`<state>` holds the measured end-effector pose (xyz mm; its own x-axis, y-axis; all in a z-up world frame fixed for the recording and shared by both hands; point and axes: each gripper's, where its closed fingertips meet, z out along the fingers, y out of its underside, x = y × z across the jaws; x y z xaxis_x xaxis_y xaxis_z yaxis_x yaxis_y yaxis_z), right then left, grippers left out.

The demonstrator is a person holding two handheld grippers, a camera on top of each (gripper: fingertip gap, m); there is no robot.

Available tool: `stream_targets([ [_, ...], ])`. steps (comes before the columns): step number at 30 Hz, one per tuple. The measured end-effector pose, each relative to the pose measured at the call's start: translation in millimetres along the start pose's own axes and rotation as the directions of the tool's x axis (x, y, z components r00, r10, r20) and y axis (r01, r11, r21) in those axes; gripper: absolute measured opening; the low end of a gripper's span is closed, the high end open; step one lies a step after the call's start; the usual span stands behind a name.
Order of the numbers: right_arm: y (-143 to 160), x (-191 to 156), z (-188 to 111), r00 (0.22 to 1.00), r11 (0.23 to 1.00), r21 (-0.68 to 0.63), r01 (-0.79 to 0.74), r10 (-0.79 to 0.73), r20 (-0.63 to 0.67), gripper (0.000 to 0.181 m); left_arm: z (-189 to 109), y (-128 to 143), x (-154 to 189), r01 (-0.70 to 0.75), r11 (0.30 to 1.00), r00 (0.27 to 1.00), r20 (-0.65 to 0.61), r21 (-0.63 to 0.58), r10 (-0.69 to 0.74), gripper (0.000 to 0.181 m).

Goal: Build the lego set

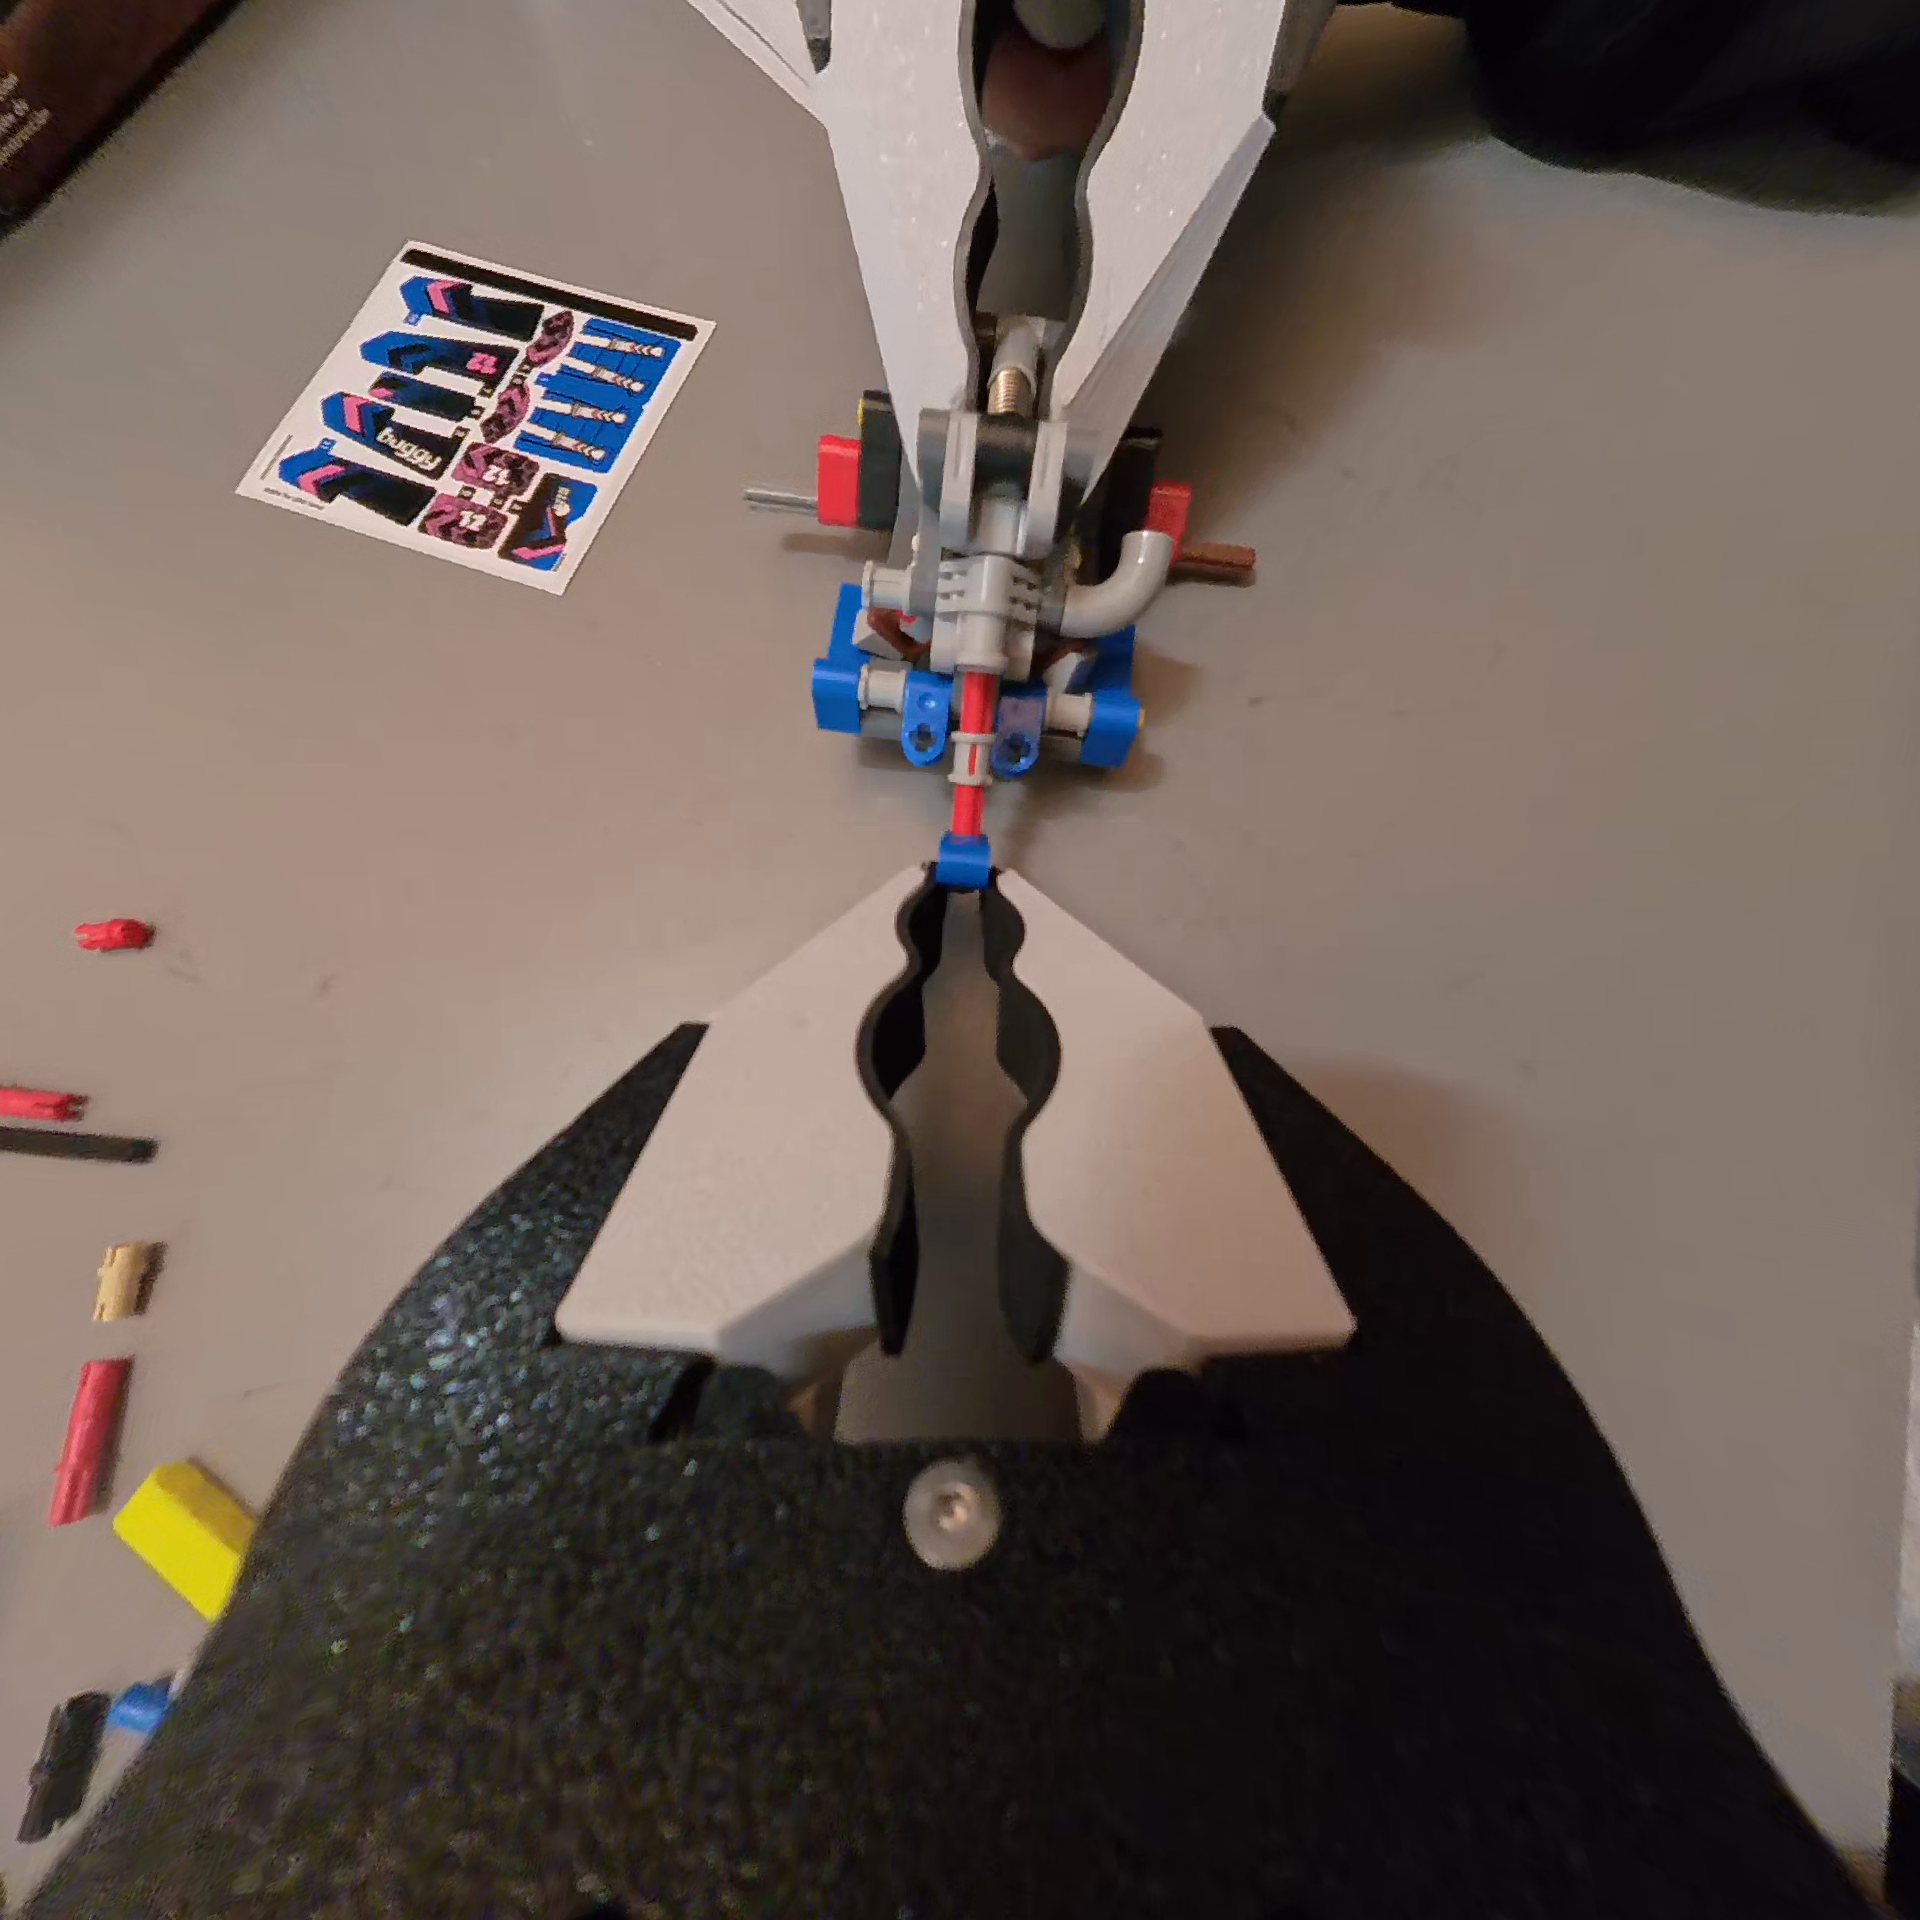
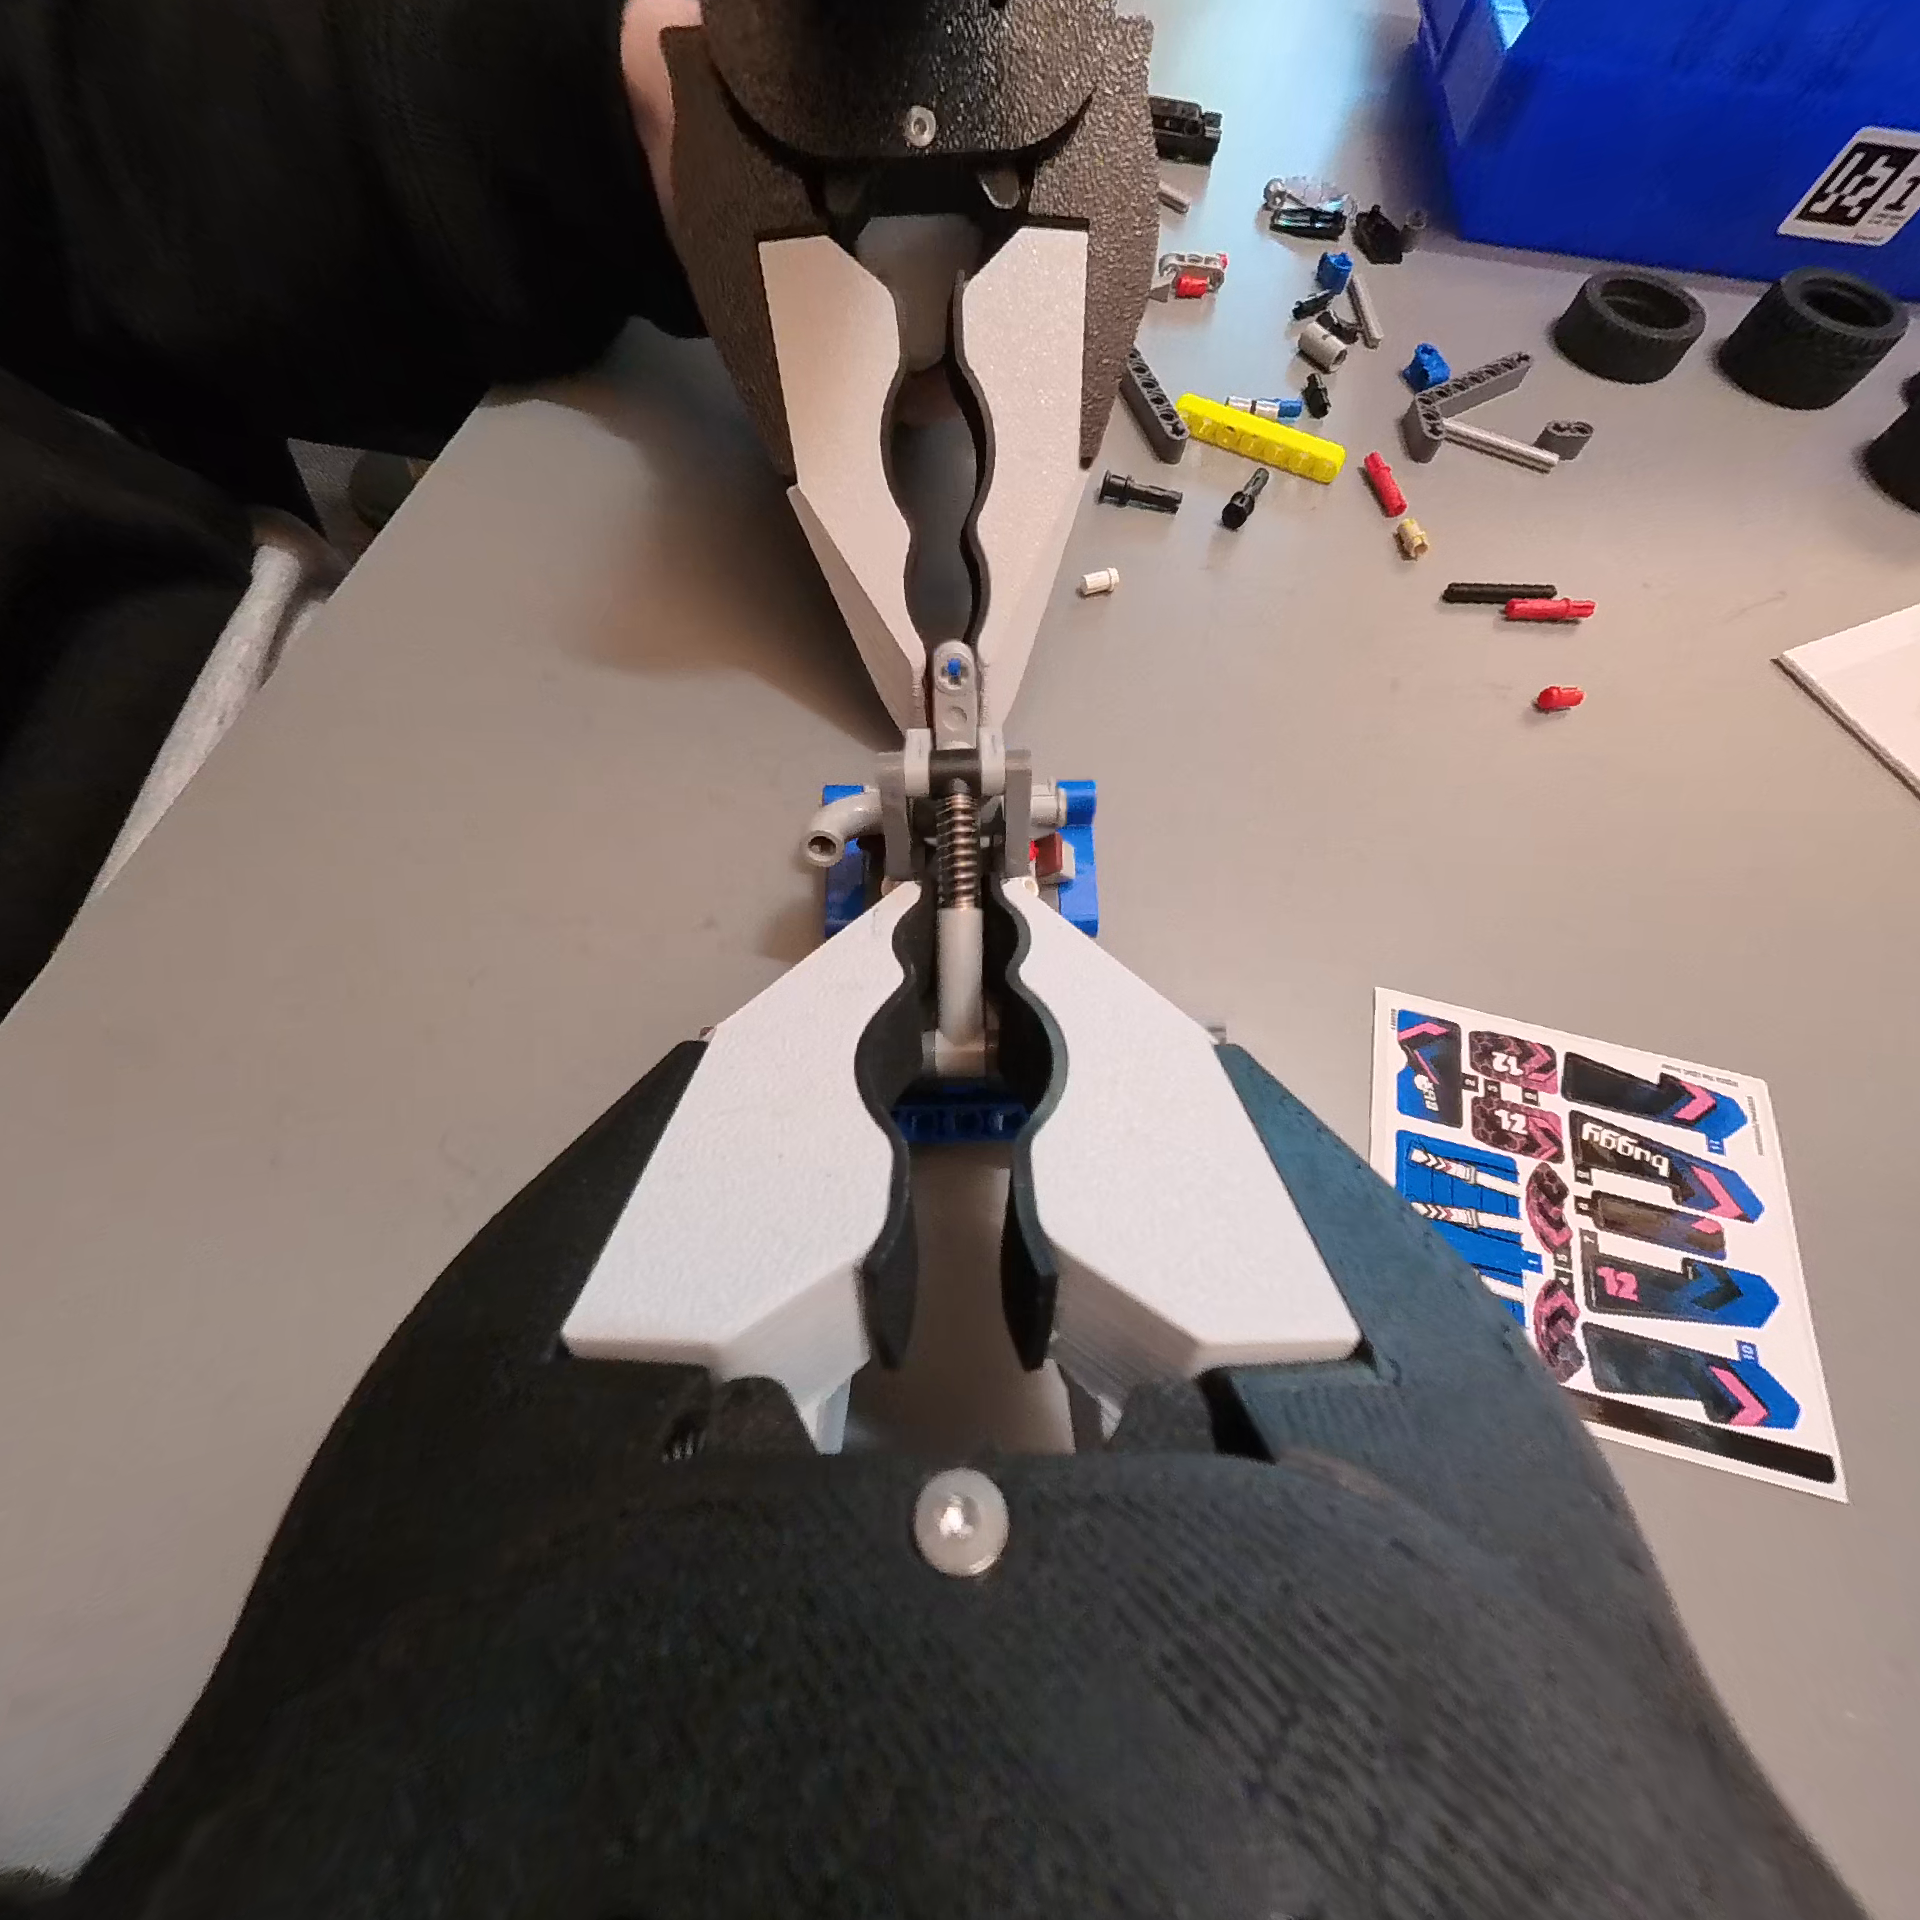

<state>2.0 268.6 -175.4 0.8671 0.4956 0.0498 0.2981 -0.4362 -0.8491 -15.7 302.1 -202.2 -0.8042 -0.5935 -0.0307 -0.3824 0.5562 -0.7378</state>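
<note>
A partly built Lego assembly (image 1: 977,665) of blue and grey parts rests on the grey table; it also shows in the right wrist view (image 2: 1070,821). A red axle (image 1: 971,800) sticks out of it toward me. My left gripper (image 1: 961,883) is shut on a small blue connector (image 1: 961,862) at the axle's end. My right gripper (image 2: 956,914) is shut on the assembly's grey spring shock absorber (image 2: 951,831). The two grippers face each other across the assembly: the right gripper (image 1: 997,416) shows at the top of the left wrist view, and the left gripper (image 2: 951,707) at the top of the right wrist view.
A sticker sheet (image 1: 478,416) lies beside the assembly, also in the right wrist view (image 2: 1590,1236). Loose parts lie nearby: a yellow brick (image 1: 182,1538), red pins (image 1: 88,1439), a yellow beam (image 2: 1257,436), grey beams (image 2: 1475,405). Black tyres (image 2: 1631,327) and a blue bin (image 2: 1662,125) stand behind. My left tips are roughly 15 cm from the yellow beam (image 2: 1257,436).
</note>
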Motion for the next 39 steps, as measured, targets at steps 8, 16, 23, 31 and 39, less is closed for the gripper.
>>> stream_targets([
  [8, -0.2, -0.9, 0.9, 0.999, 0.999, -0.002, 0.039, -0.039, -0.016, 0.006, -0.2, -0.6, 0.9, -0.041, 0.999, 0.999, 0.03, 0.003, 0.041, 0.009],
  [16, 0.0, -2.2, 0.4, 0.999, 0.999, -0.001, 0.044, -0.044, -0.008, 0.006, -5.2, 3.6, 5.6, -0.013, 1.0, 1.0, -0.01, 0.002, 0.013, 0.026],
  [23, 0.3, -2.2, -0.4, 1.0, 1.0, 0.001, 0.025, -0.025, 0.003, 0.006, -7.5, 3.4, 4.4, -0.018, 1.0, 1.0, -0.01, 0.016, 0.018, 0.015],
  [31, 0.2, -1.3, -0.5, 1.0, 1.0, 0.002, 0.004, -0.004, 0.01, 0.006, -6.4, 4.9, 3.8, -0.028, 1.0, 1.0, 0.001, 0.005, 0.028, 0.015],
  [39, 0.2, -0.9, -0.5, 1.0, 1.0, 0.002, -0.002, 0.002, 0.013, 0.006, -6.2, 5.4, 4.7, -0.004, 1.0, 1.0, -0.02, 0.005, 0.004, 0.014],
])
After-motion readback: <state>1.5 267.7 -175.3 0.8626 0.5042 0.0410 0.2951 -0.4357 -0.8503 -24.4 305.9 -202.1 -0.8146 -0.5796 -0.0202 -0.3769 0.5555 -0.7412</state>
